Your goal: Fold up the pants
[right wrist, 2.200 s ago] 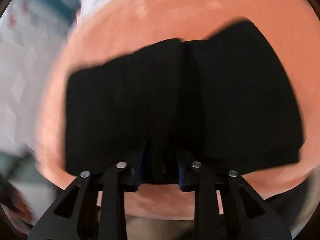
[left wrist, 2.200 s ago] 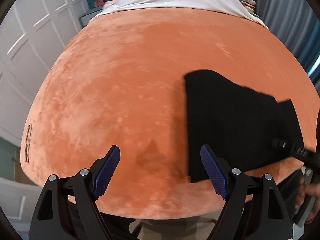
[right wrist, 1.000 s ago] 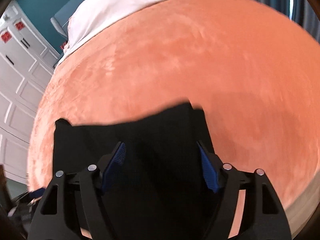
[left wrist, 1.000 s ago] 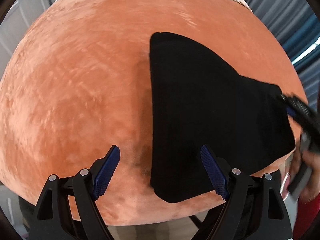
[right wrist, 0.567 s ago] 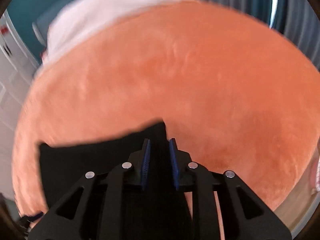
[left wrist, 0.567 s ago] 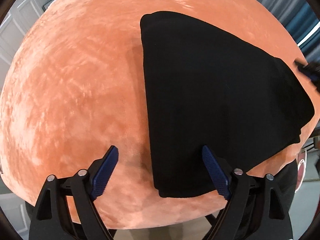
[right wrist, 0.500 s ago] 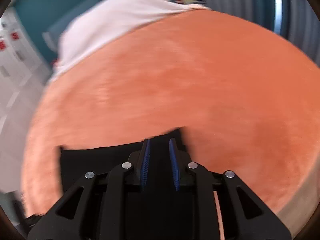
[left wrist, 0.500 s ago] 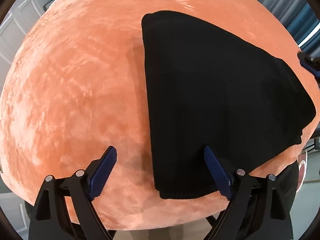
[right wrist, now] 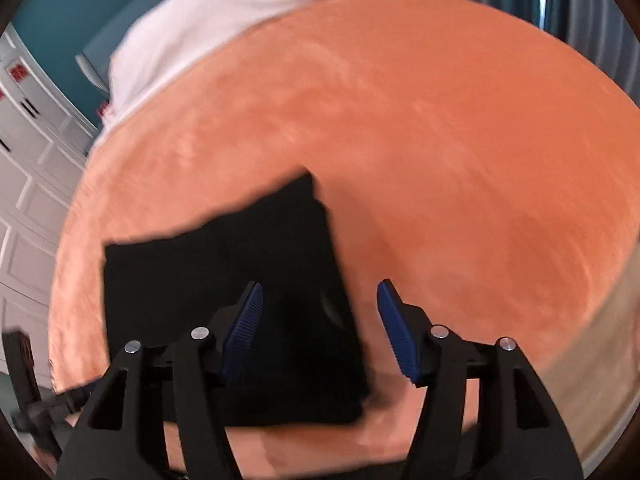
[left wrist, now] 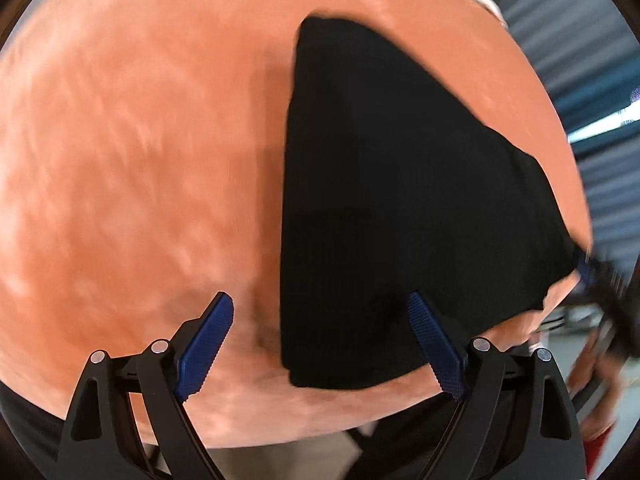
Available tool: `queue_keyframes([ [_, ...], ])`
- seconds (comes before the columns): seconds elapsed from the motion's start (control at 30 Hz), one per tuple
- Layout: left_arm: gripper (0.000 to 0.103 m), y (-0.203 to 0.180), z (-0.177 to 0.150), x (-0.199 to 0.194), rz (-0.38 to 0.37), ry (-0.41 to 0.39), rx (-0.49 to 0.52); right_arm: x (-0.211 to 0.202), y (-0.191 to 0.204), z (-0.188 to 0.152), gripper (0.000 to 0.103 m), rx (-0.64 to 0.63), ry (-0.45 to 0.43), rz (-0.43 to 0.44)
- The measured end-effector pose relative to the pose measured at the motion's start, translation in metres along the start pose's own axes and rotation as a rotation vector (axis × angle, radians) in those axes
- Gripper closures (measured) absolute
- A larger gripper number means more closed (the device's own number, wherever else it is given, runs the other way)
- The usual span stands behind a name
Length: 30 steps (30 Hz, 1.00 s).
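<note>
Left wrist view
- pants [left wrist: 400, 208]: black, folded into a compact stack, lying flat on the orange blanket [left wrist: 140, 152], toward blanket's near edge and right of its middle
- pants shape: straight left edge, stepped right side, layers not quite flush there
- left gripper [left wrist: 318, 344]: fingers spread wide, holding nothing, above blanket's near edge; left finger over bare blanket, right finger over pants' near corner, contact cannot be told
- other gripper: blurred dark shape at pants' right corner, near blanket's right edge, state unreadable here

Right wrist view
- pants [right wrist: 224, 280]: same black stack, near blanket's [right wrist: 460, 160] near-left part, far corner sticking out past the upper layer
- right gripper [right wrist: 320, 332]: fingers apart, nothing clamped; left finger over pants, right finger over bare blanket just beside pants' right edge
- white sheet [right wrist: 208, 12]: beyond blanket's far edge, not involved
- cabinet doors [right wrist: 28, 168]: white, past blanket's left edge

Progress
- done: looks mostly folded, legs already doubled over into a small bundle, both grippers free of cloth
- left: maybe one tidy-up, squaring the offset layers on the right side and far corner; possibly one more fold if a smaller bundle is wanted, cannot be settled from here
- estimate: late stage, near finish
- caution: both views motion-blurred, fine edges of layers uncertain
</note>
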<state>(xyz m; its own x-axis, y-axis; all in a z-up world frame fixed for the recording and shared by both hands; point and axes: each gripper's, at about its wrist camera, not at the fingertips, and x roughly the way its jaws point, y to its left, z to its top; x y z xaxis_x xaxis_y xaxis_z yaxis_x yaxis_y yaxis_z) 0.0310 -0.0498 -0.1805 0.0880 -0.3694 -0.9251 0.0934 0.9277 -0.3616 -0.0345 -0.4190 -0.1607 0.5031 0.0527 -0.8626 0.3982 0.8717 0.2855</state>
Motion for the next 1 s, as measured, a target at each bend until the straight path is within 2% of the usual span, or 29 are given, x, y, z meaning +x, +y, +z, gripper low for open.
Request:
queue_keyframes([
  [0.03, 0.016, 0.004, 0.001, 0.008, -0.023, 0.02, -0.028, 0.001, -0.008, -0.006, 0.044, 0.009, 0.014, 0.006],
  [0.13, 0.01, 0.01, 0.001, 0.016, -0.06, 0.009, -0.076, 0.018, -0.018, -0.021, 0.022, 0.077, 0.079, 0.048],
  [0.2, 0.01, 0.009, 0.004, 0.018, -0.05, -0.002, -0.106, 0.037, -0.02, -0.03, 0.022, 0.15, 0.13, 0.147],
  [0.23, 0.007, 0.007, 0.006, 0.019, -0.052, -0.003, -0.112, 0.045, -0.022, -0.035, 0.021, 0.187, 0.141, 0.187],
  [0.27, 0.007, 0.005, 0.007, 0.02, -0.055, -0.004, -0.113, 0.049, -0.024, -0.037, 0.021, 0.219, 0.135, 0.199],
  [0.3, 0.013, 0.003, 0.008, 0.02, -0.053, -0.012, -0.1, 0.051, -0.021, -0.038, 0.025, 0.222, 0.119, 0.184],
  [0.33, 0.05, -0.001, 0.011, 0.015, -0.087, -0.028, -0.067, 0.05, -0.014, -0.037, 0.052, 0.2, 0.116, 0.193],
  [0.37, 0.064, -0.001, 0.016, 0.009, -0.09, -0.025, -0.056, 0.049, -0.008, -0.035, 0.063, 0.201, 0.118, 0.206],
  [0.43, 0.075, 0.0, 0.021, -0.012, -0.094, -0.058, -0.055, 0.034, 0.01, -0.028, 0.071, 0.179, 0.097, 0.221],
  [0.47, 0.076, 0.004, 0.024, -0.028, -0.113, -0.082, -0.053, 0.025, 0.02, -0.025, 0.072, 0.152, 0.08, 0.233],
  [0.53, 0.076, 0.013, 0.024, -0.054, -0.108, -0.123, -0.047, 0.005, 0.045, -0.018, 0.073, 0.106, 0.044, 0.311],
  [0.57, 0.076, 0.018, 0.023, -0.067, -0.081, -0.147, -0.038, -0.003, 0.056, -0.016, 0.073, 0.083, 0.032, 0.344],
  [0.63, 0.076, 0.034, 0.015, -0.098, 0.024, -0.211, -0.013, -0.011, 0.084, -0.019, 0.073, 0.026, 0.034, 0.4],
  [0.7, 0.074, 0.057, 0.003, -0.115, 0.092, -0.221, -0.017, -0.002, 0.105, -0.033, 0.072, -0.012, 0.068, 0.435],
  [0.77, 0.067, 0.083, -0.002, -0.106, 0.12, -0.173, -0.042, 0.022, 0.116, -0.052, 0.067, -0.042, 0.123, 0.414],
  [0.8, 0.065, 0.095, -0.007, -0.09, 0.146, -0.123, -0.049, 0.046, 0.118, -0.067, 0.064, -0.053, 0.182, 0.375],
  [0.83, 0.07, 0.103, -0.014, -0.076, 0.196, -0.089, -0.068, 0.066, 0.117, -0.079, 0.048, -0.056, 0.234, 0.307],
  [0.87, 0.071, 0.107, -0.02, -0.069, 0.252, -0.075, -0.074, 0.073, 0.111, -0.089, 0.046, -0.029, 0.237, 0.288],
  [0.9, 0.071, 0.106, -0.028, -0.073, 0.281, -0.105, -0.057, 0.065, 0.102, -0.091, 0.046, 0.043, 0.209, 0.332],
  [0.93, 0.071, 0.103, -0.032, -0.08, 0.305, -0.135, -0.044, 0.056, 0.098, -0.089, 0.046, 0.078, 0.204, 0.325],
  [0.97, 0.072, 0.096, -0.035, -0.095, 0.334, -0.186, -0.021, 0.043, 0.096, -0.085, 0.047, 0.088, 0.175, 0.29],
  [1.0, 0.072, 0.086, -0.033, -0.107, 0.342, -0.234, 0.006, 0.023, 0.1, -0.078, 0.05, 0.053, 0.109, 0.243],
])
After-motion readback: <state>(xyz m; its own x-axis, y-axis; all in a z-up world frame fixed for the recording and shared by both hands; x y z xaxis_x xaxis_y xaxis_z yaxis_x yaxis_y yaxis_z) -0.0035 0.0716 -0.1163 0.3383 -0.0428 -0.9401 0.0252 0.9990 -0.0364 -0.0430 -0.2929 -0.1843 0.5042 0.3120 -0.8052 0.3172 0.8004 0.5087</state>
